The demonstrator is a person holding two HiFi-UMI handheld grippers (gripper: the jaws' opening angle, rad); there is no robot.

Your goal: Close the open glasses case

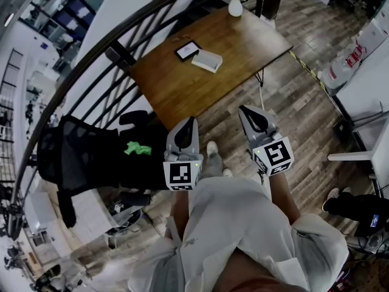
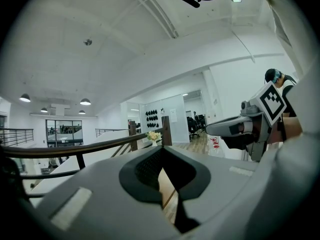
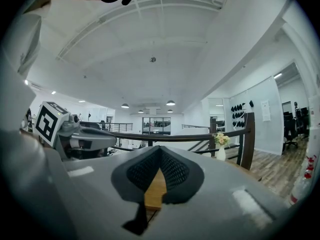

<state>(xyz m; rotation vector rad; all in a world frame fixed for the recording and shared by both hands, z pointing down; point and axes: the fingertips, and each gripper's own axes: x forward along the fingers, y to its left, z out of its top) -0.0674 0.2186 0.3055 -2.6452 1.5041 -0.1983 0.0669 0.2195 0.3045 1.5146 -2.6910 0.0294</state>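
The head view looks from above the person, steeply down over a white shirt [image 1: 243,224] to the left hand-held gripper [image 1: 189,123] and right hand-held gripper [image 1: 248,111]; the desk [image 1: 182,84] lies farther off, beyond their tips, with the railing [image 1: 91,62] on its left. Each gripper view sits low and close behind its own jaws, facing roughly level along them, so the ceiling [image 2: 150,49] fills the upper part. The left gripper view catches the right hand-held gripper at its right edge; the right gripper view catches the left one at its left edge. All three views share the railing and the vase of flowers [image 1: 235,5] at the desk's far end.
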